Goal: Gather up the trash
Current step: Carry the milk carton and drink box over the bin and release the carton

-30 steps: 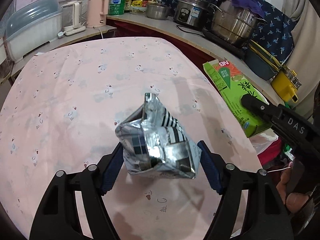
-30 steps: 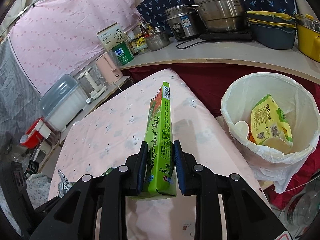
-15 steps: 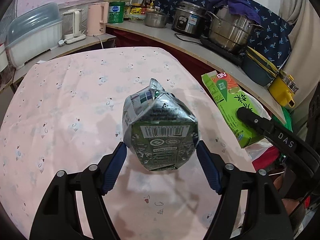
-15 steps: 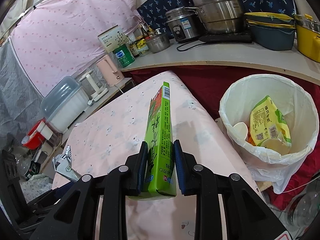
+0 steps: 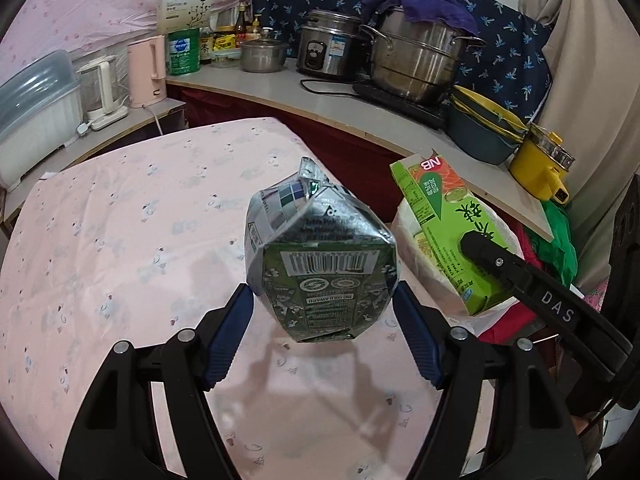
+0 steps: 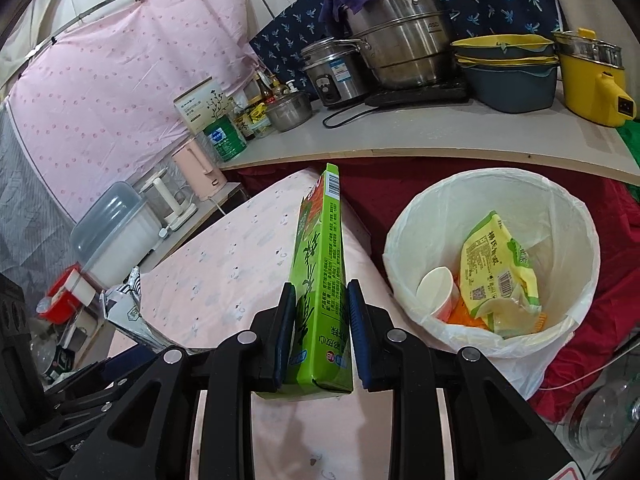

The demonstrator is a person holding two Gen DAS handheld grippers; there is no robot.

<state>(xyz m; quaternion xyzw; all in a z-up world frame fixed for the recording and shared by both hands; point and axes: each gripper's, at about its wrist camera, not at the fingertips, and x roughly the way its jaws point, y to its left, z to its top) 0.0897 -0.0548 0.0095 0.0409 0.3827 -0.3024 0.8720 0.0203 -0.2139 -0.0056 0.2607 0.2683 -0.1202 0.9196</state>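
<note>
Left tool [image 5: 322,312]: clamped on crushed silver carton [image 5: 320,268], held above the pink desk [image 5: 120,248].
Right tool [image 6: 320,320]: gripping green box [image 6: 322,280] upright; lined bin [image 6: 492,256] at 2 o'clock, wrappers inside.

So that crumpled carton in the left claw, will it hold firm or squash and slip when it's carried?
The carton looks dented and bulged, so it is probably empty, light and apt to squash further. Its foil-like skin may be slippery. The left claw grips only its lower sides, so it could tilt.
</note>
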